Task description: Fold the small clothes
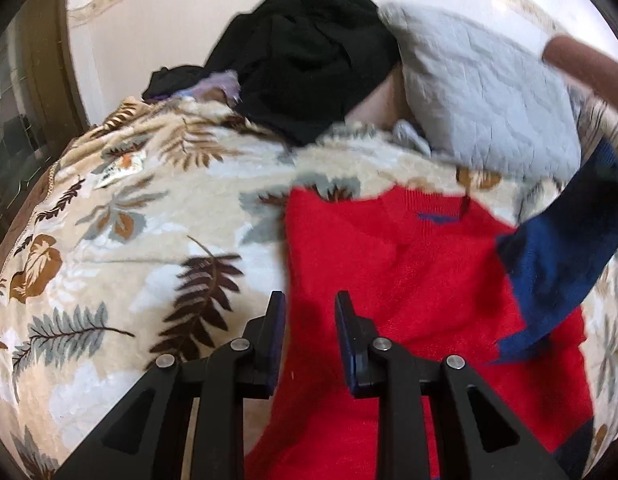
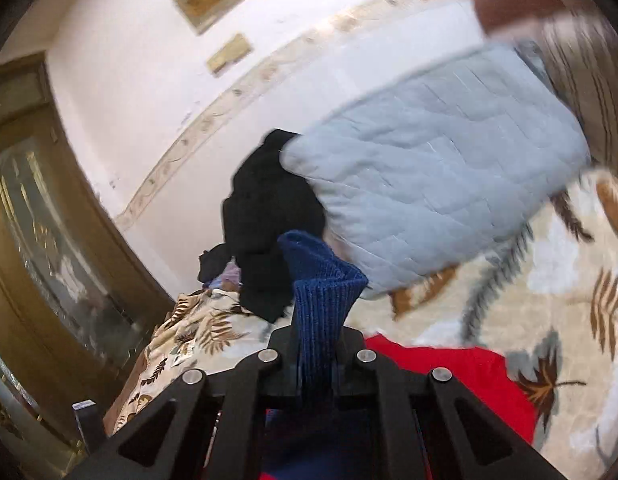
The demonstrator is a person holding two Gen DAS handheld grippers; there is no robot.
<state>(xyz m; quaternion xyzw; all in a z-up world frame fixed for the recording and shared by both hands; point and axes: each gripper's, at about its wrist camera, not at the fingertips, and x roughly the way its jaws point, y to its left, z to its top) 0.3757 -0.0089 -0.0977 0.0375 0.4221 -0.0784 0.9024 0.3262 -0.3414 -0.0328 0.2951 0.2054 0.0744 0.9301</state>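
A small red sweater (image 1: 409,280) with navy blue sleeves lies on a leaf-patterned blanket (image 1: 129,216). My left gripper (image 1: 311,304) is open and empty, hovering over the sweater's left edge. My right gripper (image 2: 317,340) is shut on the blue ribbed sleeve cuff (image 2: 321,292) and holds it lifted. In the left wrist view that blue sleeve (image 1: 561,256) hangs raised across the sweater's right side. The red body (image 2: 469,372) shows below the right gripper.
A pile of black clothes (image 1: 309,64) and a pale grey quilted pillow (image 1: 481,92) lie at the far side of the bed by the white wall. A wooden glass-panelled door (image 2: 41,220) stands to the left. The blanket's edge drops off at left.
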